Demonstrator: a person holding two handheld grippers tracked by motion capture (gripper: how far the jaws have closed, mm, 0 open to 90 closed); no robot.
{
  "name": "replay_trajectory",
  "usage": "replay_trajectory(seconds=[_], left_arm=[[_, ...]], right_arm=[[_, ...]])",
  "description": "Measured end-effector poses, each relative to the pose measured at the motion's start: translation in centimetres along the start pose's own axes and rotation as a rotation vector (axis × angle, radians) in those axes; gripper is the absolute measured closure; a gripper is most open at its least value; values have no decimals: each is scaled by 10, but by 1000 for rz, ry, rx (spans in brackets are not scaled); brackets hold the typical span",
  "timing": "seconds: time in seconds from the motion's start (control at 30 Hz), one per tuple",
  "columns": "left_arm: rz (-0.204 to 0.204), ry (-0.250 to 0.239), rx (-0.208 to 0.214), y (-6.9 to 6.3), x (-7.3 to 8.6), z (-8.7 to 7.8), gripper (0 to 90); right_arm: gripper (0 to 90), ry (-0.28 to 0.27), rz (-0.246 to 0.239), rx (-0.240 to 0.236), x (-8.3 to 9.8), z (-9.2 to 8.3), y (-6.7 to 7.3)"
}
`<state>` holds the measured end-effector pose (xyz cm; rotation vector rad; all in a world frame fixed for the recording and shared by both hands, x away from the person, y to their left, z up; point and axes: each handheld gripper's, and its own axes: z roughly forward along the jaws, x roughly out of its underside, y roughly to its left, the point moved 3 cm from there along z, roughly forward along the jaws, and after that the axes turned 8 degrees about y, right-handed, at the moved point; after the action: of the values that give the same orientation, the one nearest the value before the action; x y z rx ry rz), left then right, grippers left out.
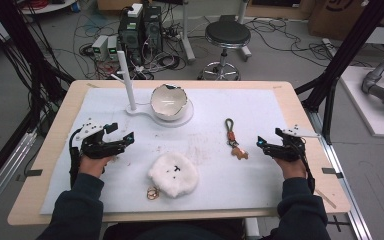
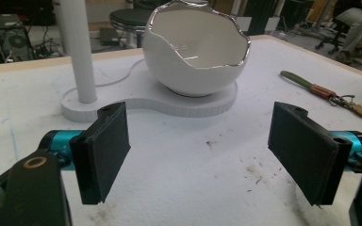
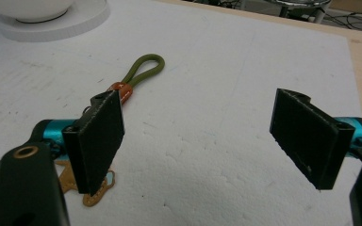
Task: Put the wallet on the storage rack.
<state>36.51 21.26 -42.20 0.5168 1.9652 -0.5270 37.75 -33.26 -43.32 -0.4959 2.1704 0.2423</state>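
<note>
My left gripper rests on the white foam sheet at the left, open with nothing between its jaws. In the left gripper view, the left gripper faces a white eggshell-shaped bowl on a white base with an upright pole. My right gripper sits at the right, also open and empty. A keychain with a green loop and a tan tag lies just left of the right gripper. A white fluffy round thing lies at the front centre.
The bowl and pole stand at the back centre of the foam sheet. Small metal rings lie by the fluffy thing's front left. A stool, computers and cables are on the floor beyond the table.
</note>
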Motion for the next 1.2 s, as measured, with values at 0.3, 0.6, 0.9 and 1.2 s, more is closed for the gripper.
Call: replay_trajectory(seconds=[0.3, 0.6, 0.9, 1.2], left_arm=[[39, 184, 243, -30, 14, 28, 255], [117, 326, 338, -61, 27, 50, 260], [110, 420, 382, -64, 37, 54, 388], [106, 423, 412, -70, 34, 53, 705]], right_arm=[[186, 13, 5, -6, 1, 4, 0], [186, 12, -9, -13, 0, 2, 4], [186, 23, -33, -24, -2, 4, 11], [187, 36, -40, -43, -2, 7, 14]])
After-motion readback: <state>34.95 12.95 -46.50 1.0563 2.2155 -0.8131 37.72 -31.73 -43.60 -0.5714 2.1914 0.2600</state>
